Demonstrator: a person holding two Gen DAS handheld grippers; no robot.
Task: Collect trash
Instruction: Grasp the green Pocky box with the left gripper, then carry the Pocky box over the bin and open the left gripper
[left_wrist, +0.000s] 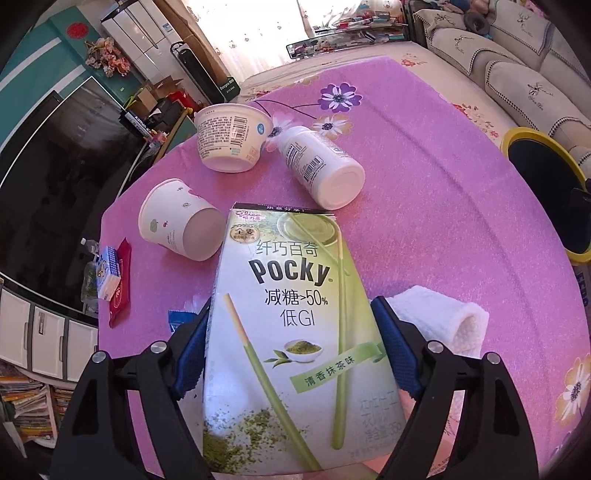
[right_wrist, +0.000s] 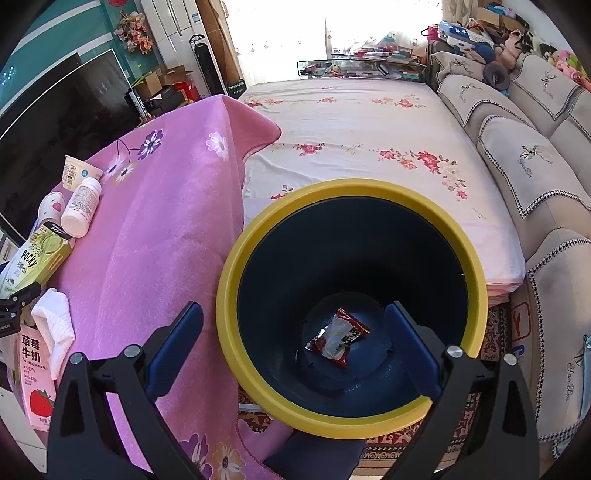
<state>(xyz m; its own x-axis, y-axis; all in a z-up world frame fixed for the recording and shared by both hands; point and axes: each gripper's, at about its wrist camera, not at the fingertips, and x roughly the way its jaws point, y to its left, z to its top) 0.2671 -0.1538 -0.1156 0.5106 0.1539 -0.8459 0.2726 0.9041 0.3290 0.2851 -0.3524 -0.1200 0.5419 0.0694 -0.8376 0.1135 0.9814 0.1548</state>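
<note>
Green-and-white Pocky box (left_wrist: 291, 332) sits clasped in left tongs (left_wrist: 291, 350); right tongs (right_wrist: 295, 354) gape empty.

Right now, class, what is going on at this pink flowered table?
A person is clearing rubbish with two handheld grippers. The left gripper has its blue pads on both sides of a green-and-white Pocky carton on the pink flowered tablecloth. The right gripper hangs open and empty over the yellow-rimmed dark bin, where one red-and-white wrapper lies. Two white cups and a white bottle remain.
</note>
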